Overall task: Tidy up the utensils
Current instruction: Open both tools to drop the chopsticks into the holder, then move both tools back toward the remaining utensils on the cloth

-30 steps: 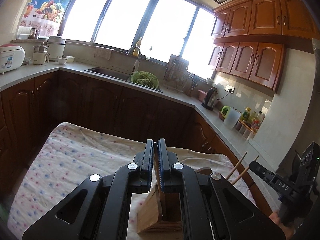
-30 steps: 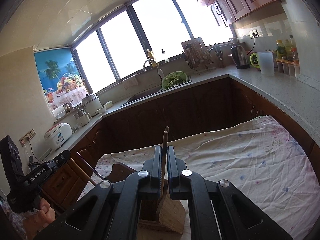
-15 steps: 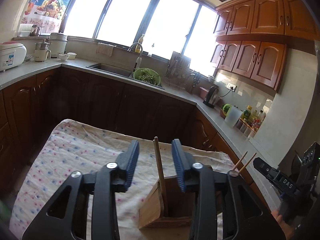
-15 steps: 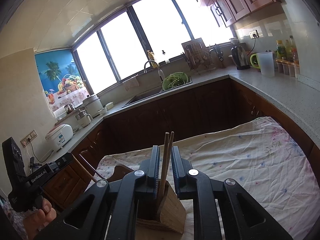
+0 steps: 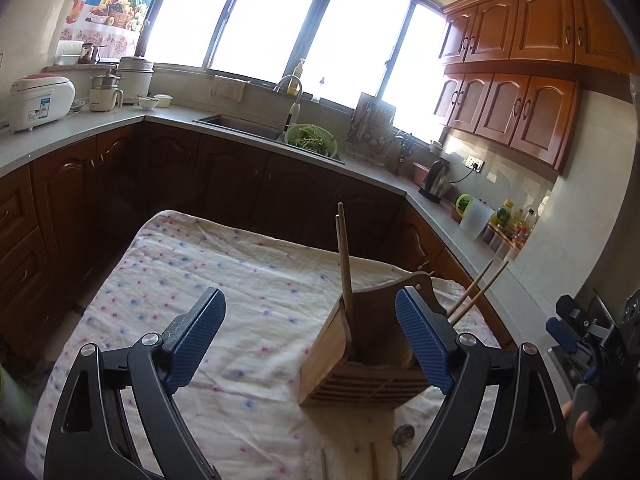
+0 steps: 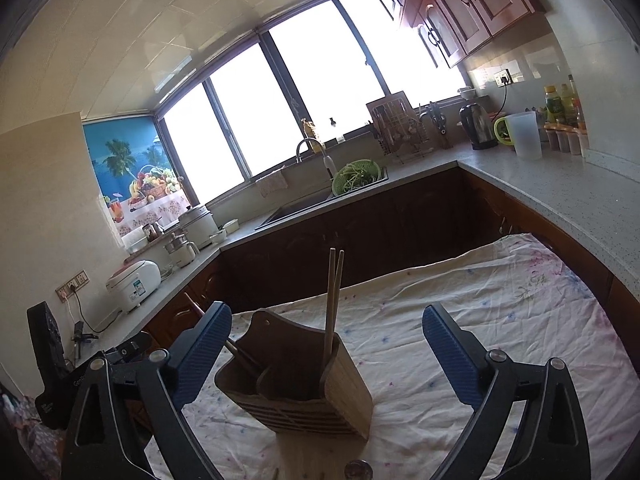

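On the flowered tablecloth [image 5: 240, 280], both the left gripper [image 5: 310, 336] and right gripper [image 6: 326, 354] have just been opening, now wide and empty, the wooden holder [image 6: 296, 392] with chopsticks [image 6: 332, 300] at six o'clock untouched.

Bright bay windows [image 5: 276, 28] over the sink [image 5: 240, 124] — dark base cabinets [image 5: 224, 184], reddish wall cupboards [image 5: 532, 40].

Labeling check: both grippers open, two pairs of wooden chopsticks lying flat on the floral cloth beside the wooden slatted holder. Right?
Not flat: both pairs of wooden chopsticks stand in the wooden slatted holder, per the right wrist view. Left gripper and right gripper have just been opening, nothing between them.
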### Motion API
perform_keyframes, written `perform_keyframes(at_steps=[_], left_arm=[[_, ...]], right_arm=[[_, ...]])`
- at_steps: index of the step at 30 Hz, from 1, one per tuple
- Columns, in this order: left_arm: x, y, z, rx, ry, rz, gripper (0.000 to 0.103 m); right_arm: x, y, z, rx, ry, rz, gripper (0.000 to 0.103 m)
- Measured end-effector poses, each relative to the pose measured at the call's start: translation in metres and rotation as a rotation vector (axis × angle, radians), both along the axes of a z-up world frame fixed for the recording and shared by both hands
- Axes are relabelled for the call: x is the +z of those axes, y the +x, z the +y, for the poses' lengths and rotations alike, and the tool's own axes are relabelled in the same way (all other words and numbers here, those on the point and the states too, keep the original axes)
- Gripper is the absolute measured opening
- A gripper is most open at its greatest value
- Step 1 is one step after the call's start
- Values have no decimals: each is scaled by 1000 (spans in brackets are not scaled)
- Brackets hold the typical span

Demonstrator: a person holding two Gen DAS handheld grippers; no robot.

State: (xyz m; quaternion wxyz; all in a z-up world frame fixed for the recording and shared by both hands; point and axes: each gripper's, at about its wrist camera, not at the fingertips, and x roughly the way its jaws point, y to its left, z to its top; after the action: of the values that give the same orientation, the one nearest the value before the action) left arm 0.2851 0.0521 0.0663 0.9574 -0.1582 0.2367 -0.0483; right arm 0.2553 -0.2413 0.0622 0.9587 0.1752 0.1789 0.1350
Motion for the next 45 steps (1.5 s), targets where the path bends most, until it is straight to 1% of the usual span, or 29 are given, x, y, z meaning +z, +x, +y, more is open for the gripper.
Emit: perform_keyframes(at_steps=[10, 16, 26, 29, 33, 42, 44, 45], left_arm=[[-15, -47, -5, -30, 4, 44, 89], [-32, -73, -7, -44, -7, 88, 90], [-69, -97, -7, -48, -3, 183, 90], [-77, -100, -8, -50, -1, 207, 90], [-82, -100, -13, -63, 9, 224, 90], [-88, -92, -26, -97, 31, 251, 90], [-89, -88, -28, -106, 39, 262, 90], [-91, -87, -29, -111, 44, 268, 89]], right_arm=[[-17, -48, -11, -9, -14, 55, 98], [-40, -77, -20, -36, -13, 112, 98], [-82, -112, -25, -53, -18, 214, 98], [-92, -115, -23, -45, -27, 245, 98], [-99, -116, -20, -37, -37, 261, 98], [-95, -109, -10, -21, -88, 267, 97], [-95, -106, -7, -18, -104, 268, 94], [-95, -105, -5, -14, -110, 271, 90]])
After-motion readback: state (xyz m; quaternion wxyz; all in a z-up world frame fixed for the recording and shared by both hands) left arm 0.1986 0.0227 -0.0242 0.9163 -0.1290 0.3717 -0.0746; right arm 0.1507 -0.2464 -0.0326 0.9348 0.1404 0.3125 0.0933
